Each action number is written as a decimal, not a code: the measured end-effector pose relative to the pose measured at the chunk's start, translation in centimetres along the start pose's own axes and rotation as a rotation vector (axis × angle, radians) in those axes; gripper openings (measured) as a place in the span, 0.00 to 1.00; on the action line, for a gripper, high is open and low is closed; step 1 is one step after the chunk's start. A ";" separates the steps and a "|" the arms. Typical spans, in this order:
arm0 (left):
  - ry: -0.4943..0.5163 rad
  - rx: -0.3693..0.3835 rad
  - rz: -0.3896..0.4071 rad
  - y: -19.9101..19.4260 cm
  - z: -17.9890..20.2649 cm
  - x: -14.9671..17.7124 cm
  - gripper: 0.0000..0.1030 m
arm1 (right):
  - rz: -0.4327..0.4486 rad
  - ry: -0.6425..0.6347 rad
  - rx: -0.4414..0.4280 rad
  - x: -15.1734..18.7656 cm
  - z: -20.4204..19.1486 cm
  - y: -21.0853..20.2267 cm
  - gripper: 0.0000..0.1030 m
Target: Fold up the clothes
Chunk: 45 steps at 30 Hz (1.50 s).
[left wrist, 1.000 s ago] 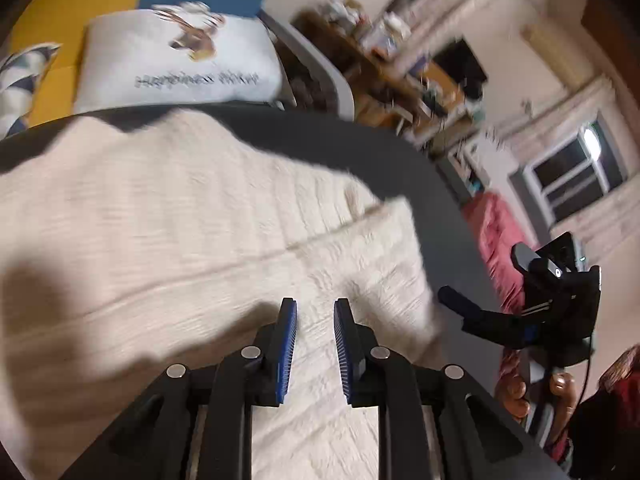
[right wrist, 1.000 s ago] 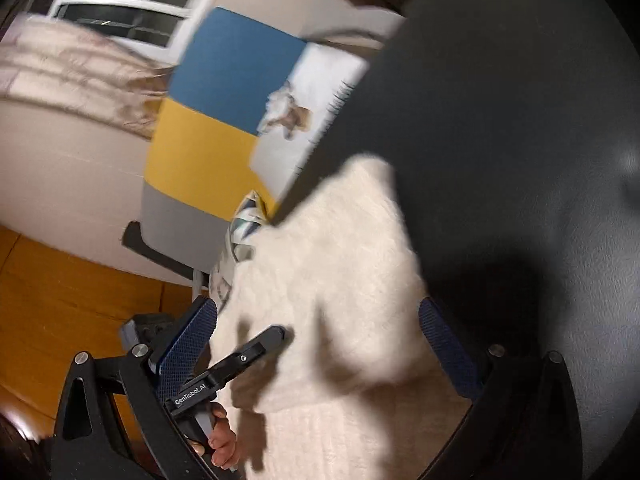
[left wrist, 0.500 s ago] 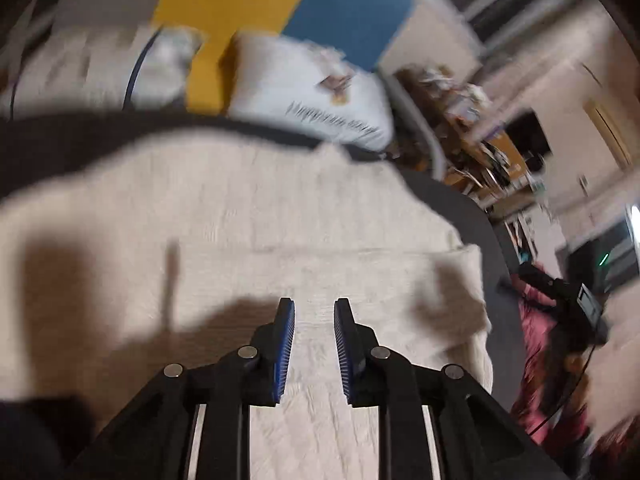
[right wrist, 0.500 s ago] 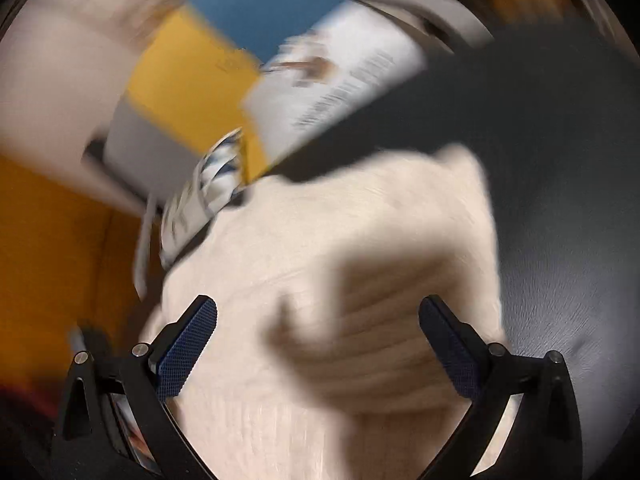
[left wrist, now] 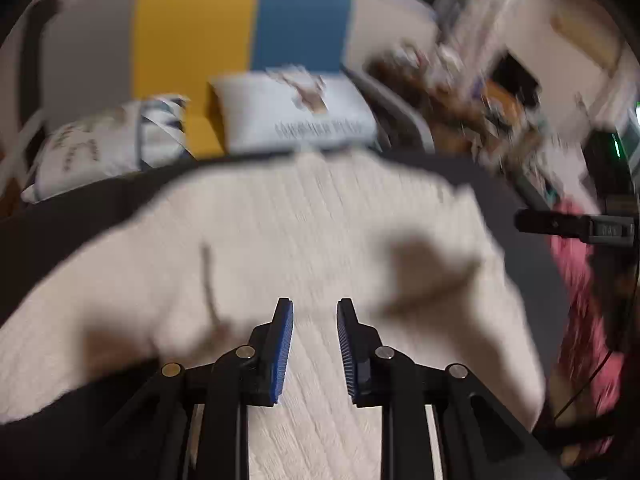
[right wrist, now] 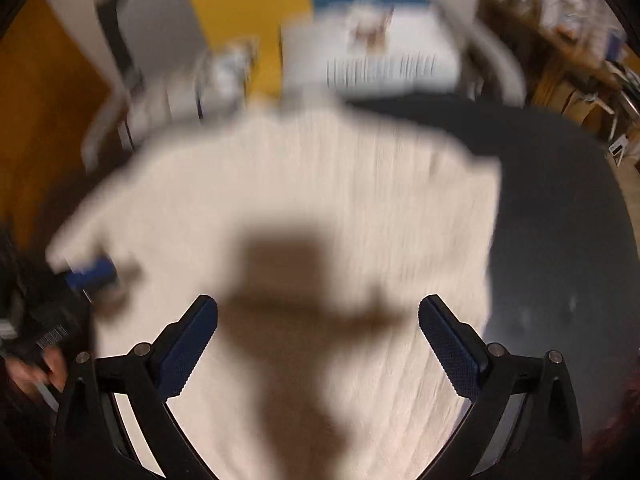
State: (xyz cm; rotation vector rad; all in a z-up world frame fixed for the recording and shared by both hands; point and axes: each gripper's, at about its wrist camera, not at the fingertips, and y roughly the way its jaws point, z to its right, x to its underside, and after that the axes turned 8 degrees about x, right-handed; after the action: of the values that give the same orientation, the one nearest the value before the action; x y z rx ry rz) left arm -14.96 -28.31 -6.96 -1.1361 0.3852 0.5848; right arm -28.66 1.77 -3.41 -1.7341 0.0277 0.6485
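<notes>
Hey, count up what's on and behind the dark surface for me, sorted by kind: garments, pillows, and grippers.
Garments: 1, the cream knit garment spread on the dark surface.
Pillows: 2, the white printed pillow and the patterned pillow.
Grippers: 2, the left gripper and the right gripper, both holding nothing.
Total: 5.

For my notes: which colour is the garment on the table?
Cream garment; left wrist view shows it best.

Both views have swung to face the cream sweater and pillows squarely.
</notes>
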 end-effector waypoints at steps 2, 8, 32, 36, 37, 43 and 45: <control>-0.109 0.009 0.037 -1.1 -1.8 -0.3 0.22 | 0.075 0.057 -0.044 -0.9 0.7 -1.3 1.00; -0.424 0.037 0.013 -3.8 -11.3 6.6 0.22 | -0.201 0.092 0.019 2.4 0.3 8.7 1.00; -1.225 -0.121 0.406 -18.5 -38.5 19.4 0.24 | 0.042 0.197 -0.466 1.6 -9.5 6.2 1.00; -1.251 -0.134 0.457 -18.7 -38.9 19.8 0.25 | 0.047 0.168 -0.465 1.5 -10.6 5.8 1.00; -1.258 -0.134 0.466 -18.6 -38.9 19.8 0.26 | 0.047 0.162 -0.468 1.5 -10.8 5.7 1.00; -1.350 -0.095 0.554 -19.7 -40.3 21.2 0.26 | -0.052 0.206 -0.692 1.0 -11.7 7.9 1.00; -1.402 -0.072 0.581 -19.8 -40.6 21.8 0.23 | -0.067 0.215 -0.666 1.0 -11.7 8.8 1.00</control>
State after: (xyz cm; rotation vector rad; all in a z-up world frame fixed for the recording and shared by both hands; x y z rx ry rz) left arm 14.57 -66.54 -20.30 -0.4378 -0.5571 1.7291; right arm -26.21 -10.98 -10.25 -2.4308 -0.1085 0.4406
